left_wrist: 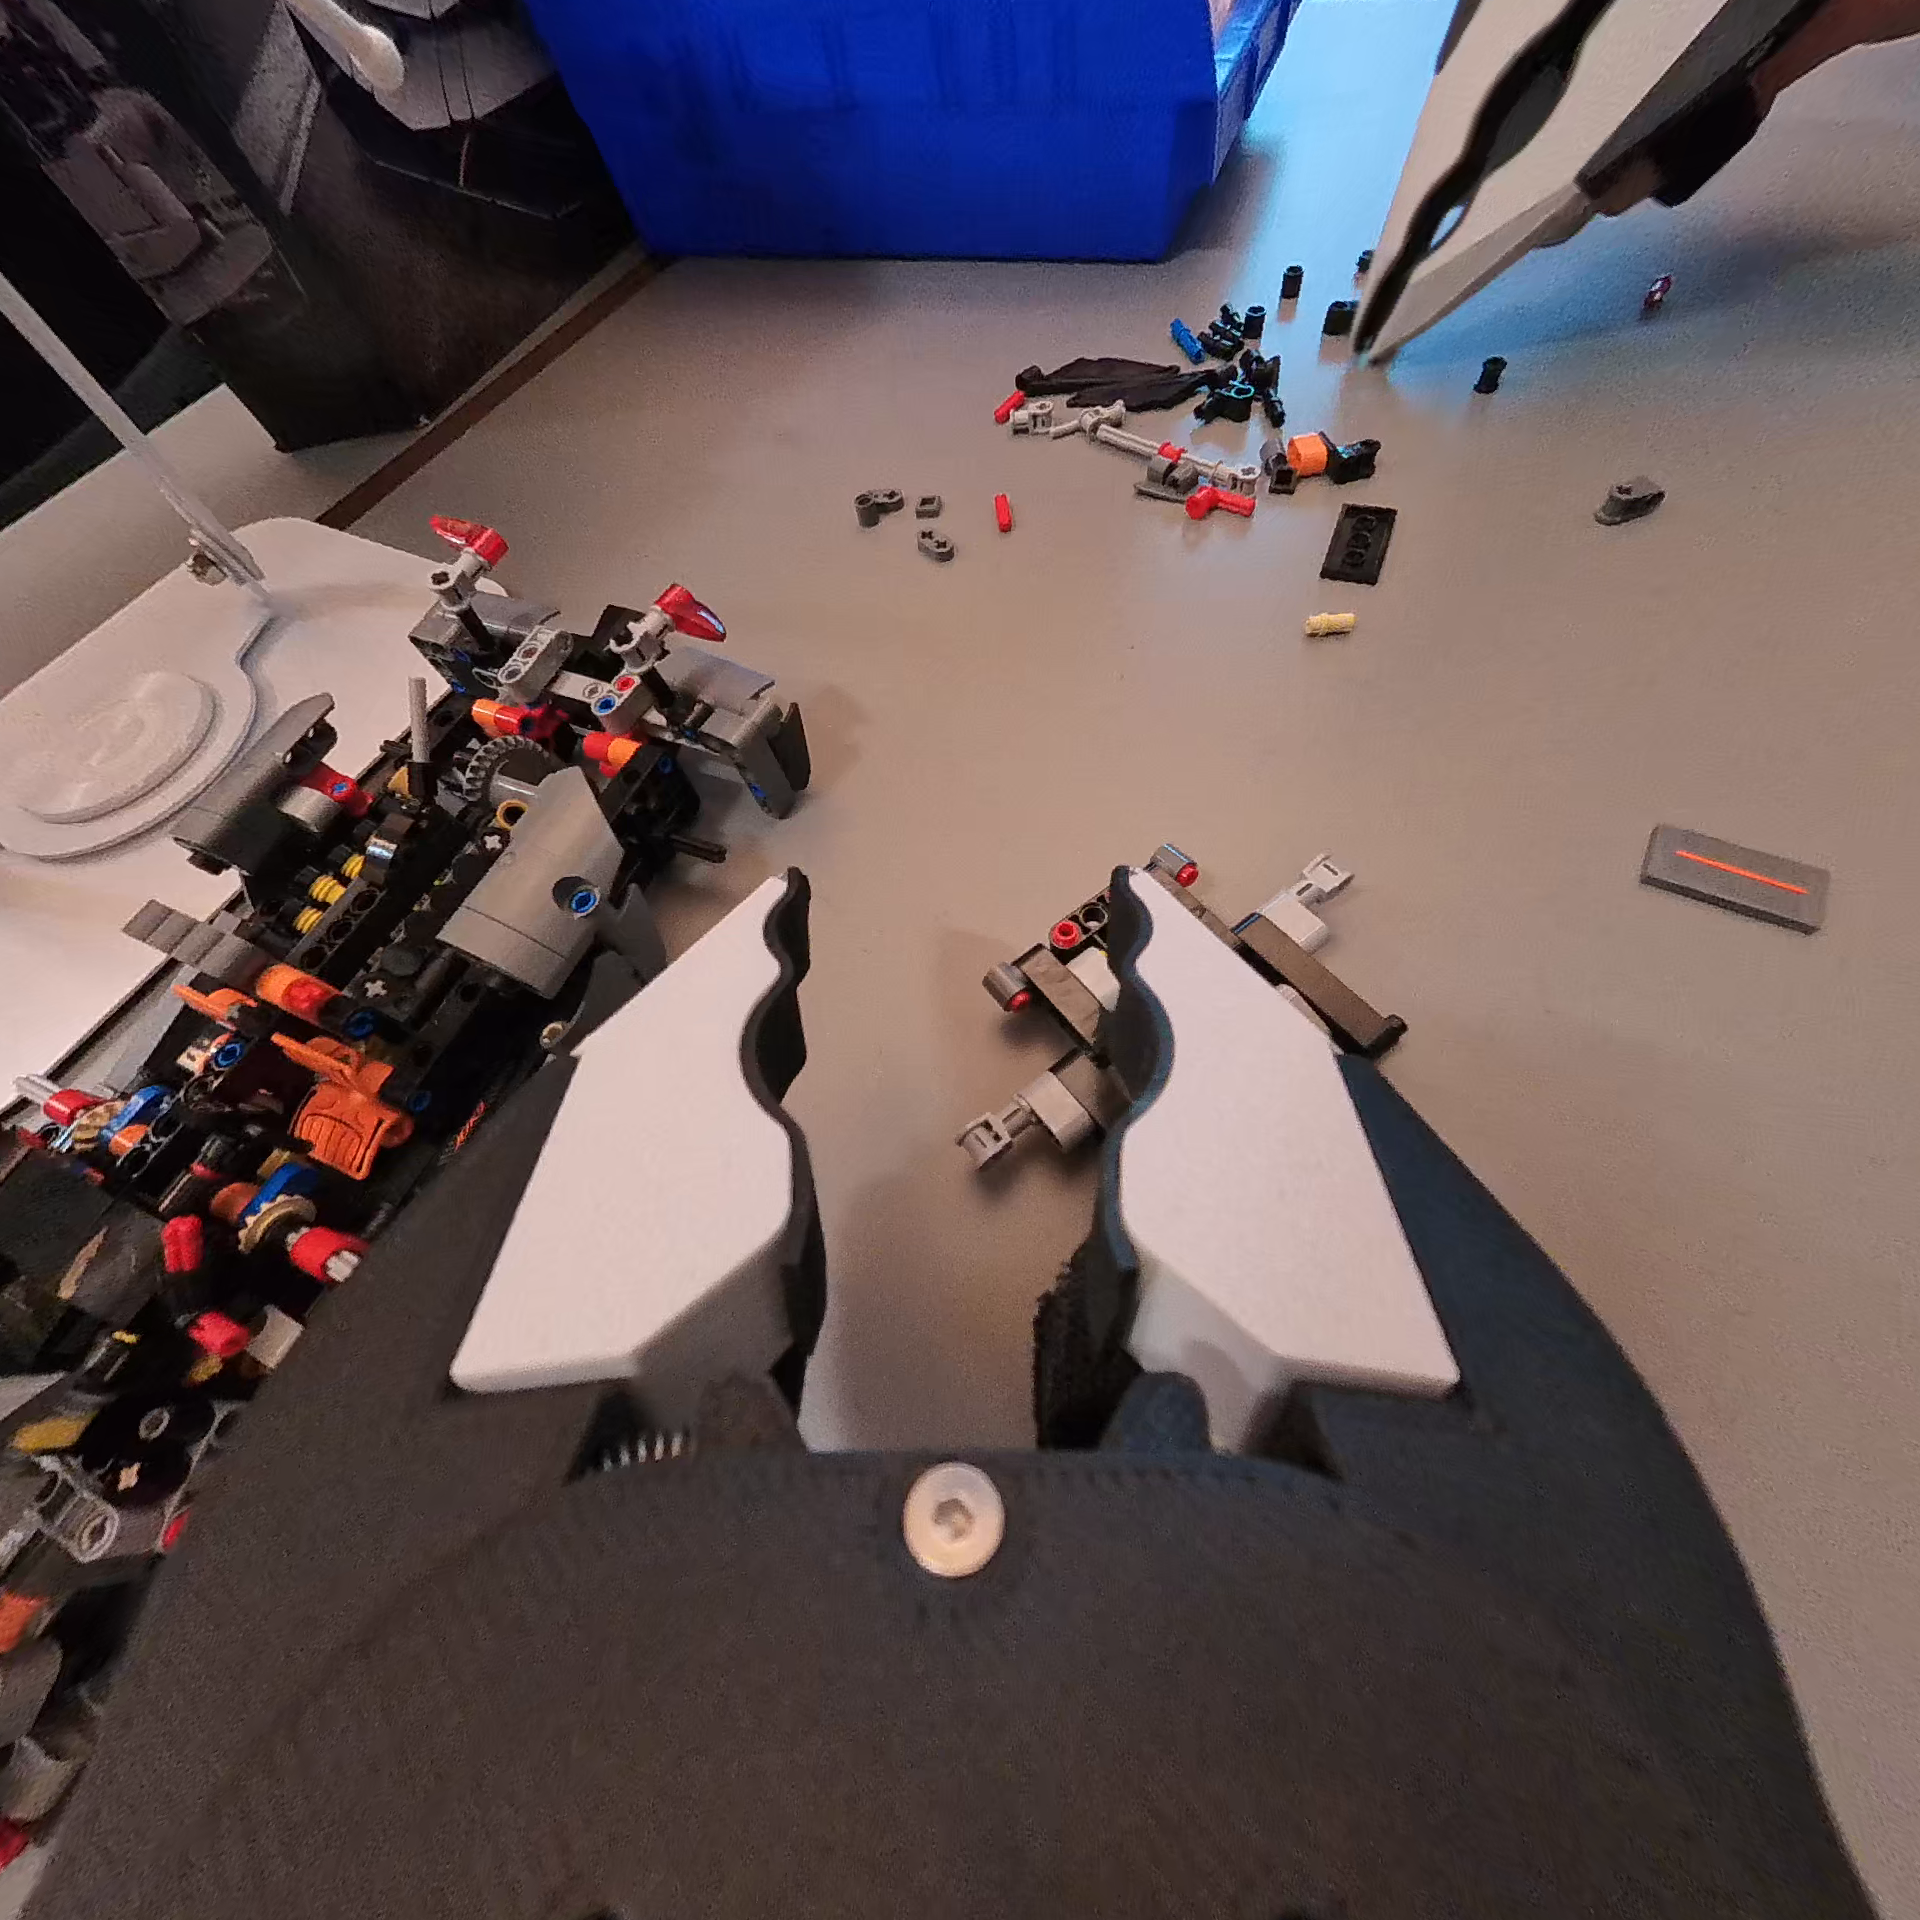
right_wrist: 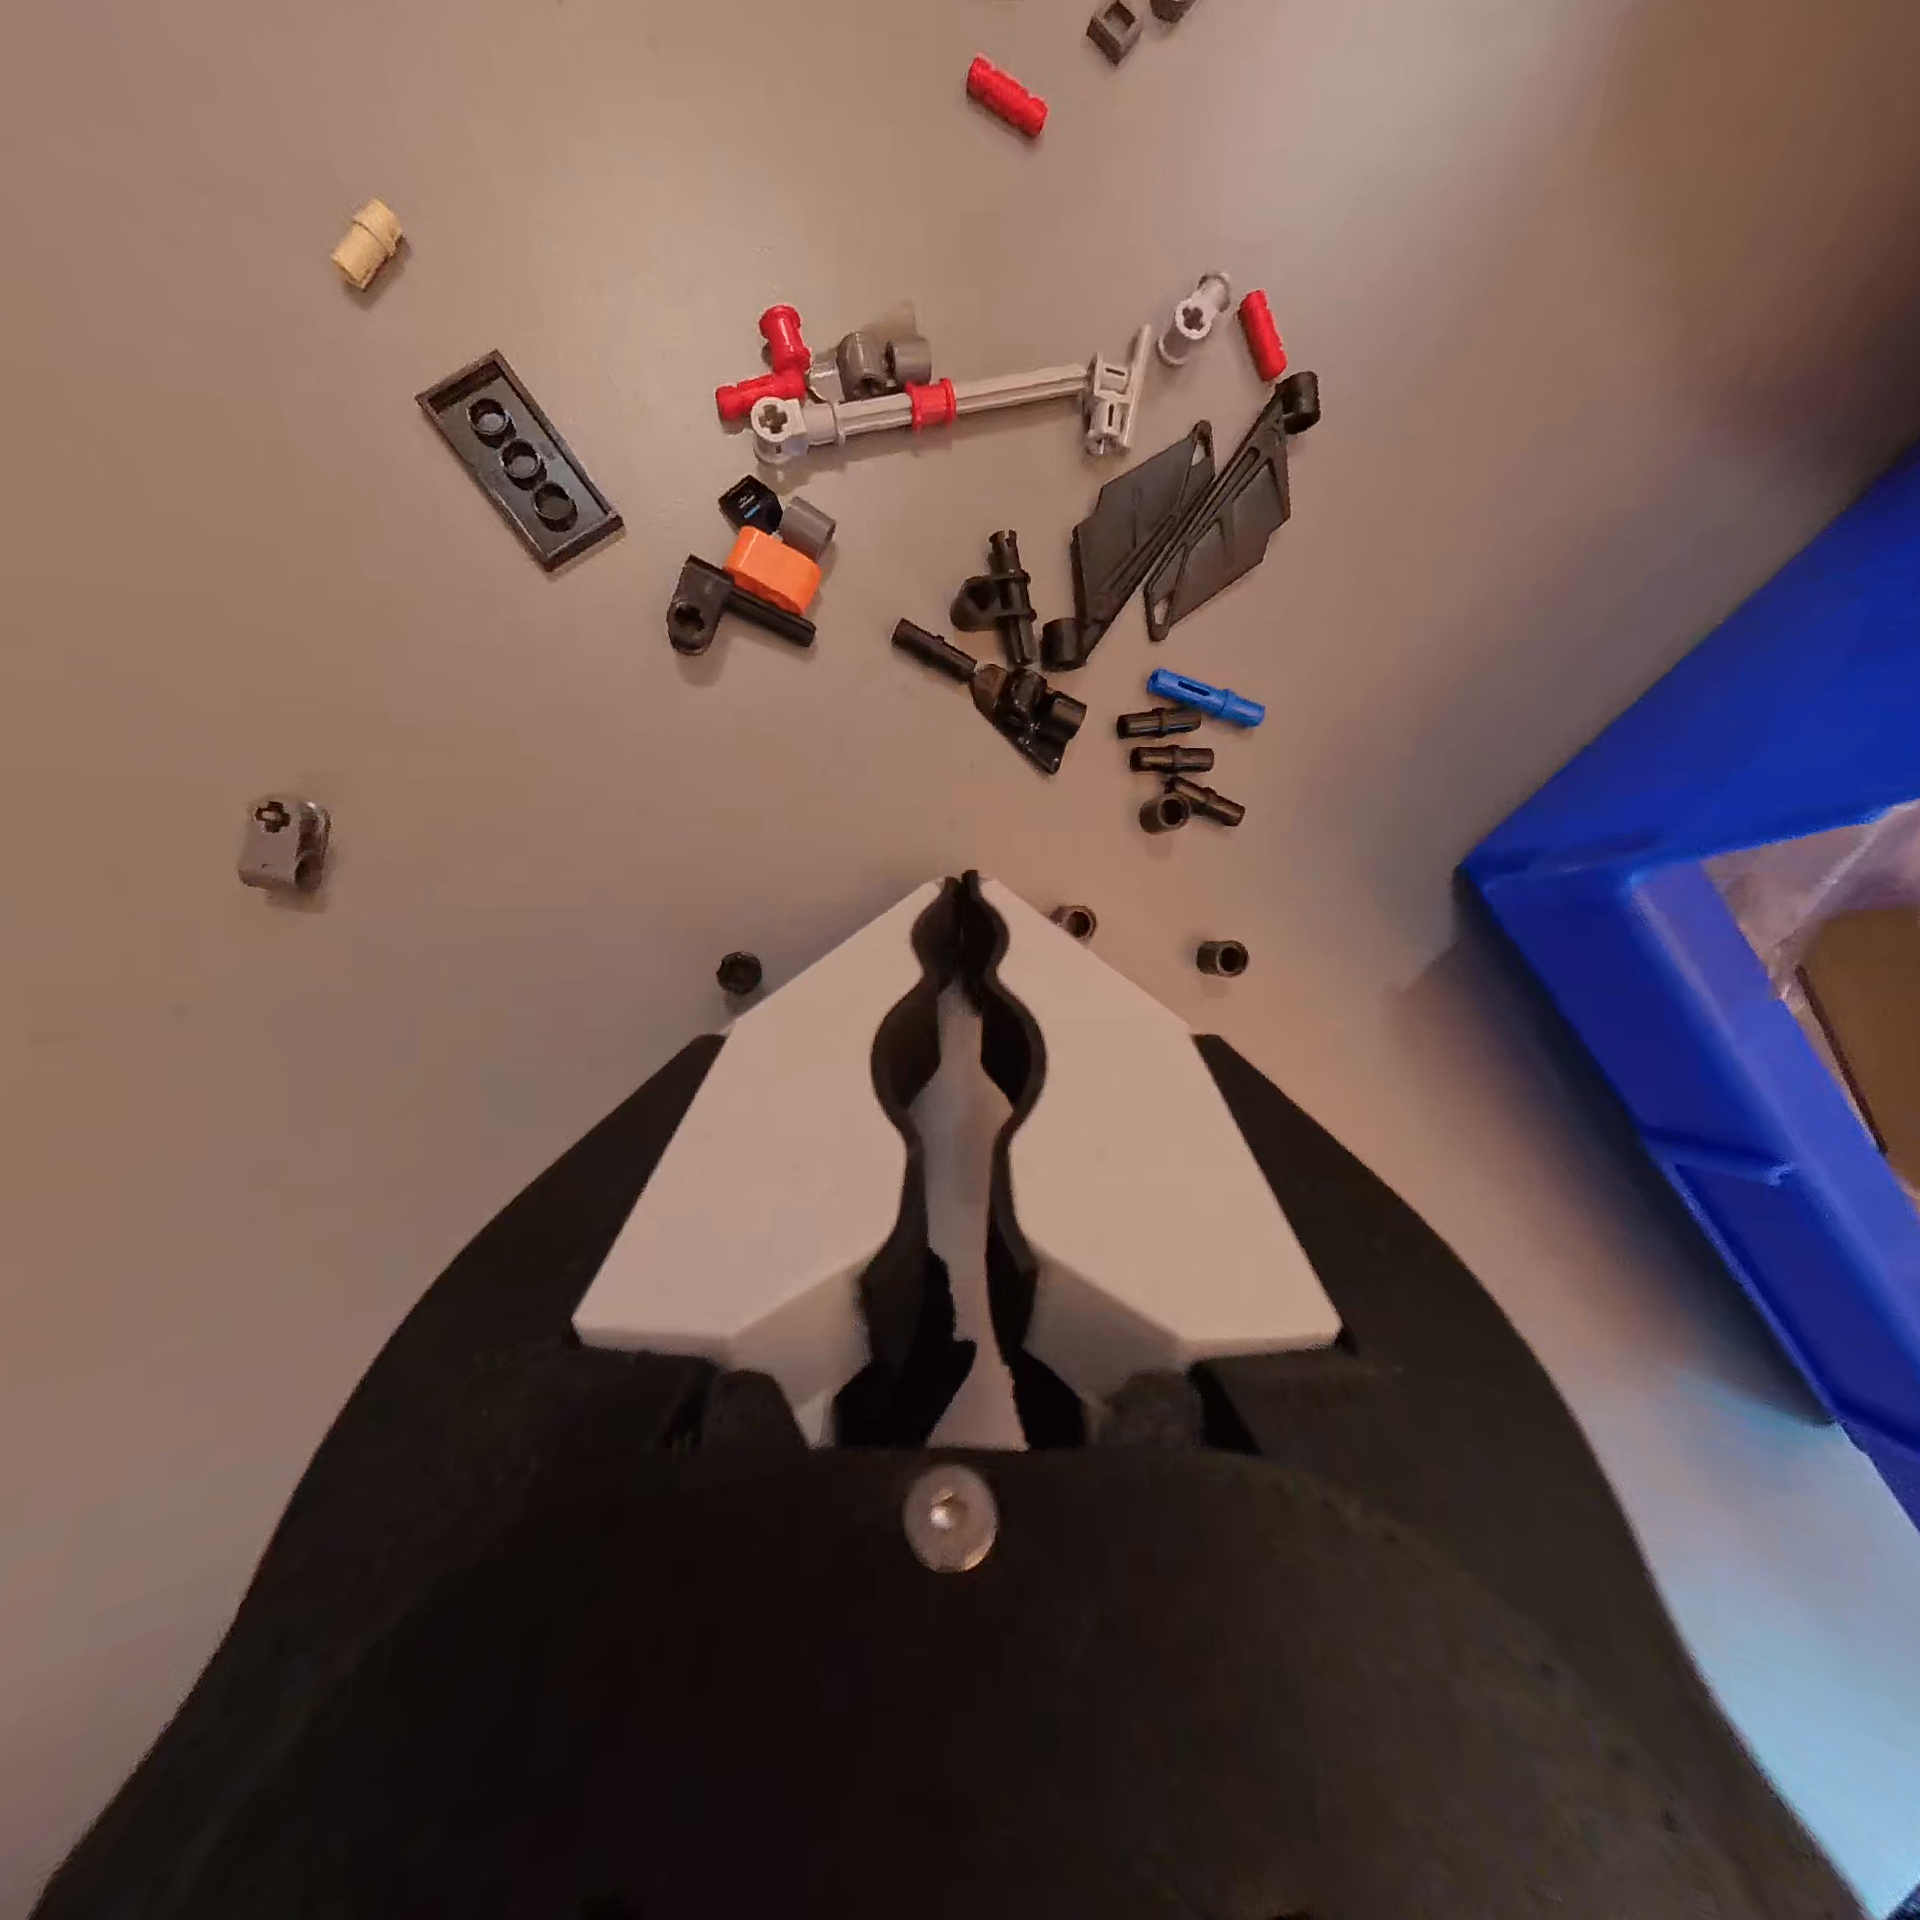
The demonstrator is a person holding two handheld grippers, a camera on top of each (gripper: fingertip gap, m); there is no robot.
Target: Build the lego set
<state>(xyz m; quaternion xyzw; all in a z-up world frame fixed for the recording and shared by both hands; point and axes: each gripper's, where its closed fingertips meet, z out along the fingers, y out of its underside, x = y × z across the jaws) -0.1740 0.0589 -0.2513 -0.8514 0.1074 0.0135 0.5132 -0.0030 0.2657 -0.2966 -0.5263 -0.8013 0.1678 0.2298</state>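
A large, partly built black, grey and orange lego model (left_wrist: 499, 852) lies at the left in the left wrist view. My left gripper (left_wrist: 958, 883) is open over bare table with nothing between its pads. A small black and grey sub-assembly with red pins (left_wrist: 1060, 977) lies on the table, partly behind its right finger (left_wrist: 1226, 1091). My right gripper (right_wrist: 961, 883) is shut, tips together, just short of a pile of loose parts (right_wrist: 987, 582). It also shows in the left wrist view (left_wrist: 1369, 348), tips low beside that pile (left_wrist: 1195, 416).
A blue bin (left_wrist: 894, 114) stands at the back; it is at the right in the right wrist view (right_wrist: 1714, 831). A black plate (right_wrist: 520, 462), a tan pin (right_wrist: 367, 242), small black bushes (right_wrist: 1222, 957) and a grey tile with an orange stripe (left_wrist: 1735, 878) lie loose. A white sheet (left_wrist: 125, 707) lies far left. The tips of one gripper are about 30 centimetres away from the tips of the other. My left tips are about 15 centimetres from the black plate (right_wrist: 520, 462), my right tips only 10 centimetres. Look for it in the left wrist view (left_wrist: 1359, 536) too.
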